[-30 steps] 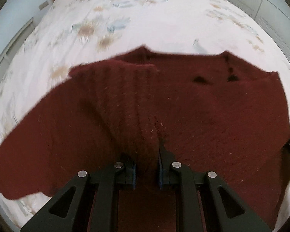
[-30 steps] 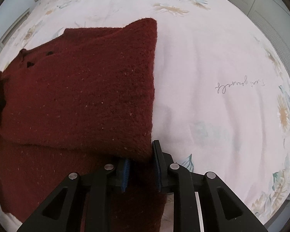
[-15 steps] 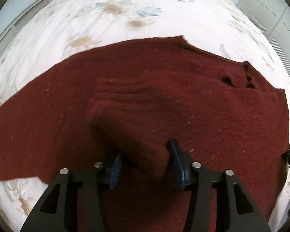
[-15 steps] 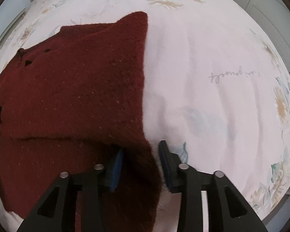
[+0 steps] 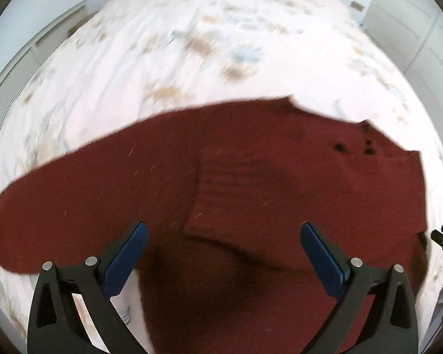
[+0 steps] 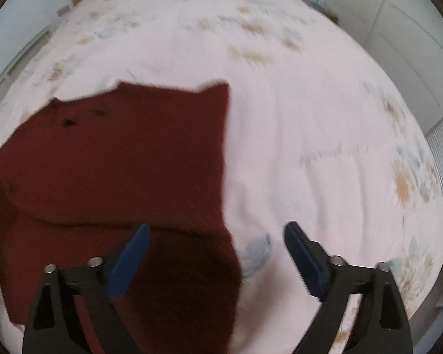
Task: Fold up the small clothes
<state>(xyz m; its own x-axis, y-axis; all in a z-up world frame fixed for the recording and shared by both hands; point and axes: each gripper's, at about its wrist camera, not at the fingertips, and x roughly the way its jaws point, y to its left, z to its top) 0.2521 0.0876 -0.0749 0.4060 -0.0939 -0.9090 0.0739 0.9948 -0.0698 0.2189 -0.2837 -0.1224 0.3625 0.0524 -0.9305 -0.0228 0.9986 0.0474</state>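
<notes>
Item: dark red knitted wool sweater, lying on a white quilt with a faded floral print that covers a bed. Partly folded: one panel lies turned over the body, its edge running across the middle; a sleeve extends flat to the left. Both views are motion-blurred.

Left gripper: black frame, blue ribbed pads, jaws spread wide, holding nothing. It hovers low over the near hem, angled forward and down, with the folded panel's corner between and beyond the fingers.

Right gripper: same build, jaws likewise wide apart and empty. It sits over the sweater's near right corner, left finger above knit, right finger above bare quilt.

Risks, as judged: the loose knit is thick and springy, so the unheld fold may relax or slide open; a pad passing low could snag the yarn and drag the layer askew; the next pinch could catch the quilt along with the hem.
</notes>
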